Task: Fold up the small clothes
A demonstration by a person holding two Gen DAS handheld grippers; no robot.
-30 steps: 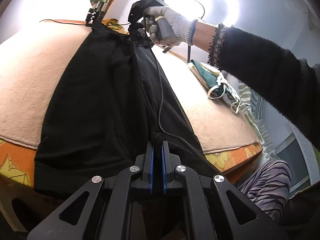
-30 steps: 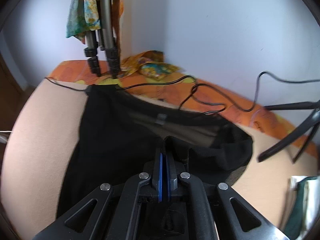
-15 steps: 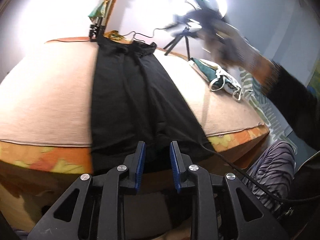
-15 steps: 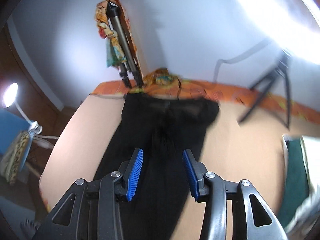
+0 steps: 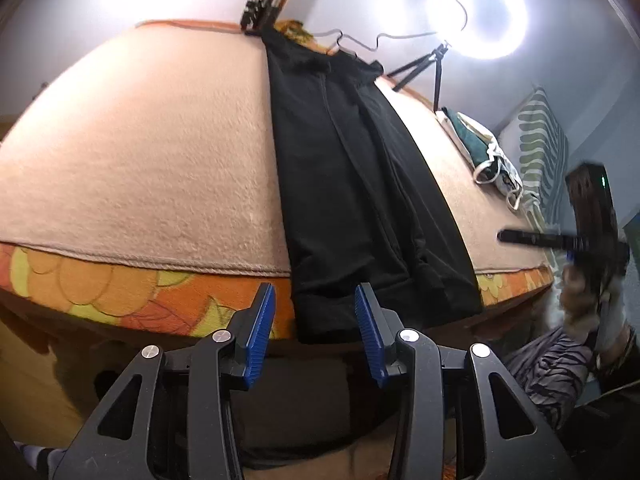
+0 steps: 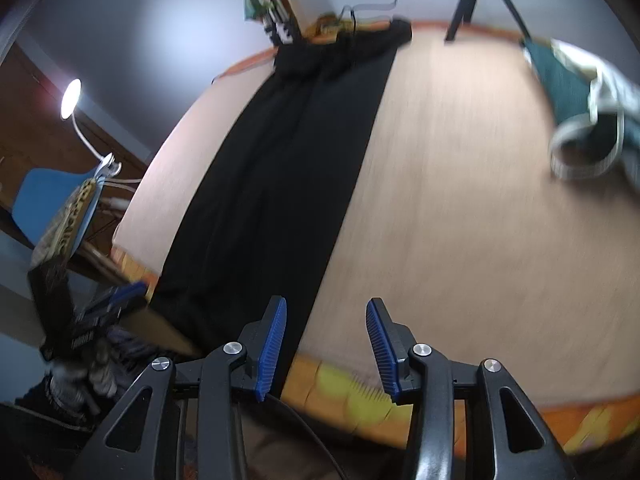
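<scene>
A: Left tongs [image 5: 314, 334], nearest first?

B: Jaws apart, having just been opening, nothing between the ribbed blue pads [image 5: 262, 334]. They hang off the near edge of the bed [image 5: 132, 152]. The black garment [image 5: 352, 184] starts just past the tips at 12 o'clock, its hem draped over the edge, not touching the pads.

A: Right tongs [image 6: 326, 354]?

B: Also parted and empty; they too spread within this last moment. From that wrist view the garment's near end lies at about 11 o'clock, its right edge running just behind the left pad. Contact: cannot tell, the picture is smeared.

A: Garment's shape and cloth?

B: One long narrow band, matte black, soft knit look, a lengthwise seam or fold line down the middle, slightly bunched at the far end.

A: What is under it?

B: A beige blanket with a nappy, fuzzy surface and a stitched hem; below that an orange and yellow flower-print sheet [image 5: 120, 292] along the bed's side.

A: Farther out?

B: At 2 o'clock in the left view, a rumpled green and white cloth [image 5: 480, 148], well apart from the garment. Beyond, a small black tripod [image 5: 424, 66] carrying a glowing ring light [image 5: 476, 16].
</scene>
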